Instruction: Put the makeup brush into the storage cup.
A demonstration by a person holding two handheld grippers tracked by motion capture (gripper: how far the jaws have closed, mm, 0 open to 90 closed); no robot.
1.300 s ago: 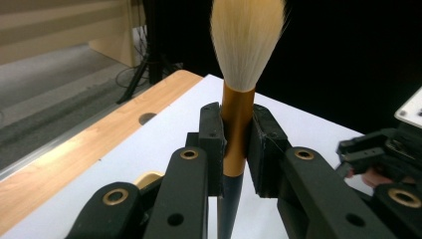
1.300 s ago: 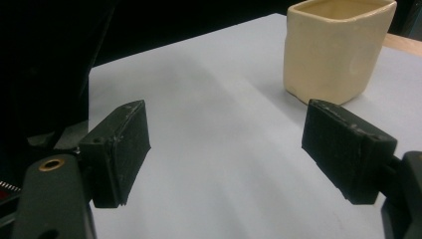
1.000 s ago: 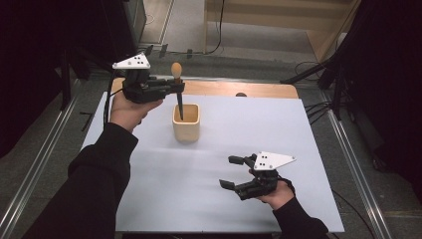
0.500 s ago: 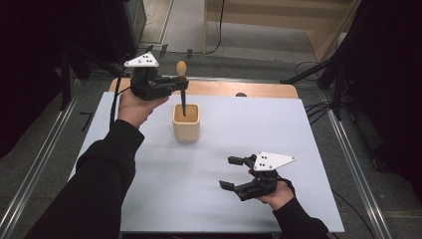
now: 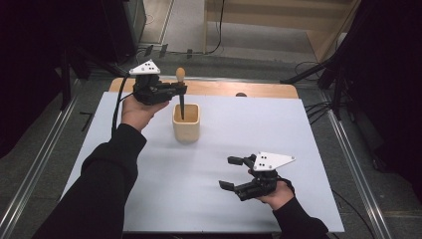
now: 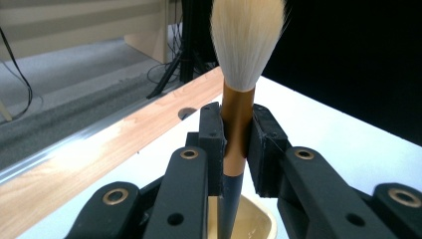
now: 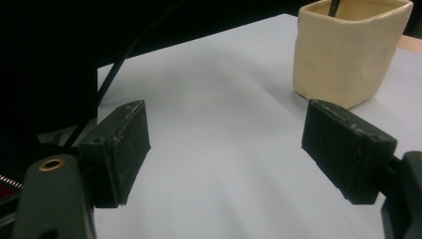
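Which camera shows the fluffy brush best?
The left gripper view: the brush sits close, clamped upright, white bristles on top. The high view shows it small above the cup. The right gripper view catches just its dark tip.

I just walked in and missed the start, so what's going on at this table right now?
A person is working with a handheld gripper in each hand. The left gripper is shut on a brush, held upright with its pale bristles on top and its dark handle end down inside a cream cup on the white table. The right gripper rests open near the front of the table, holding nothing.
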